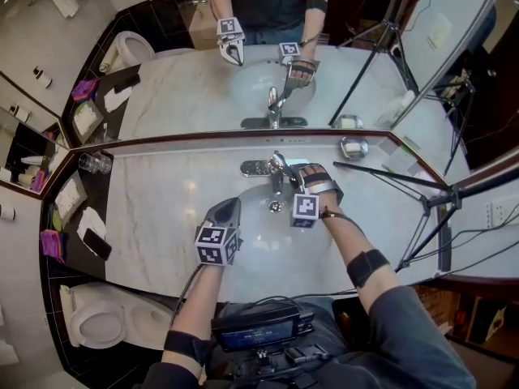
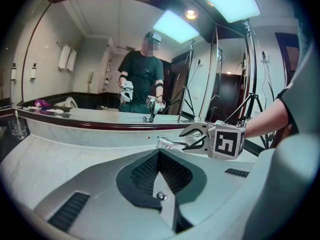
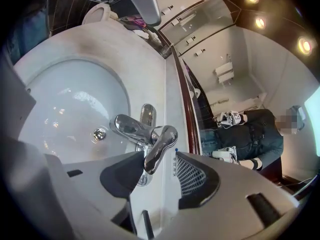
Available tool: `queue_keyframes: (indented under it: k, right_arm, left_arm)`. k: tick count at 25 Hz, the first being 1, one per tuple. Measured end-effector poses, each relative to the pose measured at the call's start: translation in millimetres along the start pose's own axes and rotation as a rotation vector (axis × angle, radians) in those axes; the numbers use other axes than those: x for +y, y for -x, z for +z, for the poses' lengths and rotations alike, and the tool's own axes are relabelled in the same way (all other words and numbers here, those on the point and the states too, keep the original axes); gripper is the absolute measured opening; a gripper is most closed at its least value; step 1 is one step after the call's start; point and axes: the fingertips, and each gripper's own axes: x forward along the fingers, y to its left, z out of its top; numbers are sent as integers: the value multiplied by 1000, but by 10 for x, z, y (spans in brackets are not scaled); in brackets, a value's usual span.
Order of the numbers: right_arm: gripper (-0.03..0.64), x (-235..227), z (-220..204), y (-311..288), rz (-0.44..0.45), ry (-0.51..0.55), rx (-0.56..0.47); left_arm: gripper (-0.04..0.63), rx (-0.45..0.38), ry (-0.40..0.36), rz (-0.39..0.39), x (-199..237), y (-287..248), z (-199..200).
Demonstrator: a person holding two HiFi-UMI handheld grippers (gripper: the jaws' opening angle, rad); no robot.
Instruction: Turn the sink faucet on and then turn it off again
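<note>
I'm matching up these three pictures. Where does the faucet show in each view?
Head view: faucet at centre.
Left gripper view: faucet just right of centre, at mid height.
Right gripper view: faucet slightly below centre, lever toward the bottom edge.
Shared landmark: the mirror's dark red ledge.

Head cam is looking steeply down over the counter (image 1: 162, 209), with the faucet (image 1: 276, 171) near centre and the mirror (image 1: 186, 96) at 12 o'clock. Left gripper cam is riding low, facing the mirror, catching the right gripper (image 2: 187, 138) at 4 o'clock. Right gripper cam is hanging close over the faucet, frame tilted, basin (image 3: 65, 104) at 9 o'clock. All three are sharing the faucet.
</note>
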Motion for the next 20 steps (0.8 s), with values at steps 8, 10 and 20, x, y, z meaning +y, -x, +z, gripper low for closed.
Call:
queue_keyframes:
  k: [8, 10, 20]
  right_arm:
    - [199, -108, 66, 3, -2, -60, -24]
    - [199, -124, 66, 19, 10, -101, -21]
    - [187, -365, 126, 19, -25, -199, -40]
  left_arm:
    - [2, 12, 7, -7, 18, -60, -49]
    - [2, 14, 6, -13, -11, -80, -56]
    - [2, 23, -1, -16, -24, -110, -78]
